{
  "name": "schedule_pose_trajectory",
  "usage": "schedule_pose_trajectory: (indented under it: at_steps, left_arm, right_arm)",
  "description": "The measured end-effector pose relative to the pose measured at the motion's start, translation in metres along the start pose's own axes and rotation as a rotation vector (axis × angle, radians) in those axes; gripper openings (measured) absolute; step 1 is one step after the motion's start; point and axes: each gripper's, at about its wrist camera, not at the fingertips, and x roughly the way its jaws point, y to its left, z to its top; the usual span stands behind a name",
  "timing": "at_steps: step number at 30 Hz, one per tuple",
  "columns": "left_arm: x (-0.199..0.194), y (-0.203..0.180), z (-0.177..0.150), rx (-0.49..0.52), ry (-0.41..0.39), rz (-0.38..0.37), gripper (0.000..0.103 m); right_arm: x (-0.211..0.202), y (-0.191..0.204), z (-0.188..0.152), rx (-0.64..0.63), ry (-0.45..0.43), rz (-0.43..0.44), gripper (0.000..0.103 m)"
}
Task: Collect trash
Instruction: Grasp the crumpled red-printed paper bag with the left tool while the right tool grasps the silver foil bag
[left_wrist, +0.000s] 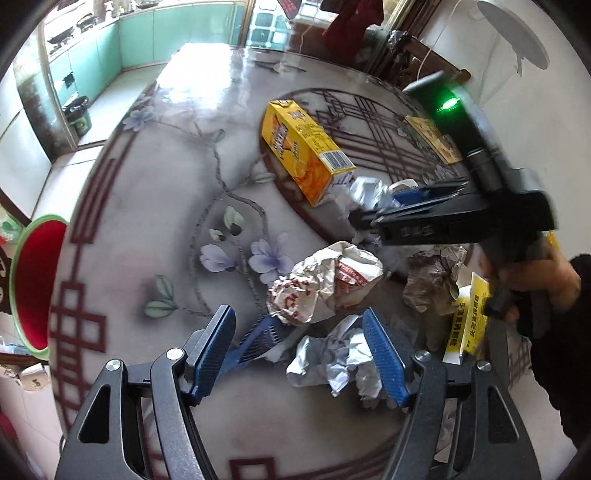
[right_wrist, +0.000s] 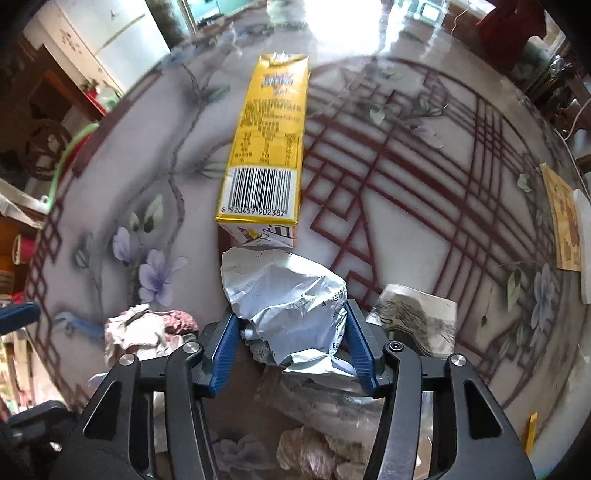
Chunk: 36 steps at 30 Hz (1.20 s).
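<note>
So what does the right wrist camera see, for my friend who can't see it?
The right gripper closes on a crumpled silver wrapper on a flower-patterned table. A yellow carton lies just beyond it.

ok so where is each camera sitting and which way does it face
Left wrist: on the left gripper, angled down at the table and silver wrapper; shows its own fingers, the right gripper and a hand.
Right wrist: on the right gripper, facing steeply down at foil; own fingers show.
Shared: yellow carton.
</note>
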Motion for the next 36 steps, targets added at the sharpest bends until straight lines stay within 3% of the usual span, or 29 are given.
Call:
schedule_pose_trajectory:
  at_steps: [7,13,14,15,17,20,23,27,32,36]
  left_arm:
    - [0.036,-0.015,0.017,0.037,0.043,-0.055,0.071]
    - [0.068,-0.018,0.027,0.019,0.097,-0.069,0.071]
    - [0.071,-0.015,0.028,-0.001,0.108,-0.085,0.069]
    - [0.072,-0.013,0.029,-0.016,0.108,-0.095,0.056]
    - [0.071,-0.009,0.030,-0.026,0.104,-0.099,0.046]
    - [0.060,-0.006,0.032,-0.019,0.076,-0.086,0.039]
    - [0.038,-0.002,0.035,-0.033,0.016,-0.074,0.039]
    - [0.002,0.006,0.041,-0.047,-0.077,-0.003,0.039]
    - [-0.037,0.019,0.045,-0.074,-0.151,0.024,0.039]
    - [-0.061,0.028,0.048,-0.087,-0.199,0.048,0.039]
  right_arm:
    - [-0.075,-0.025,-0.020,0.124,-0.208,0.061,0.052]
    - [-0.100,-0.017,-0.030,0.205,-0.275,0.107,0.052]
    - [-0.100,-0.014,-0.027,0.213,-0.278,0.113,0.052]
    - [-0.102,-0.013,-0.027,0.224,-0.281,0.118,0.053]
    - [-0.105,-0.010,-0.030,0.250,-0.283,0.139,0.053]
    - [-0.110,-0.007,-0.034,0.273,-0.302,0.157,0.053]
    - [-0.117,-0.003,-0.036,0.282,-0.326,0.143,0.053]
    - [-0.125,0.003,-0.034,0.290,-0.363,0.130,0.053]
    - [-0.131,0.010,-0.031,0.306,-0.392,0.170,0.053]
    - [-0.138,0.021,-0.025,0.286,-0.420,0.153,0.053]
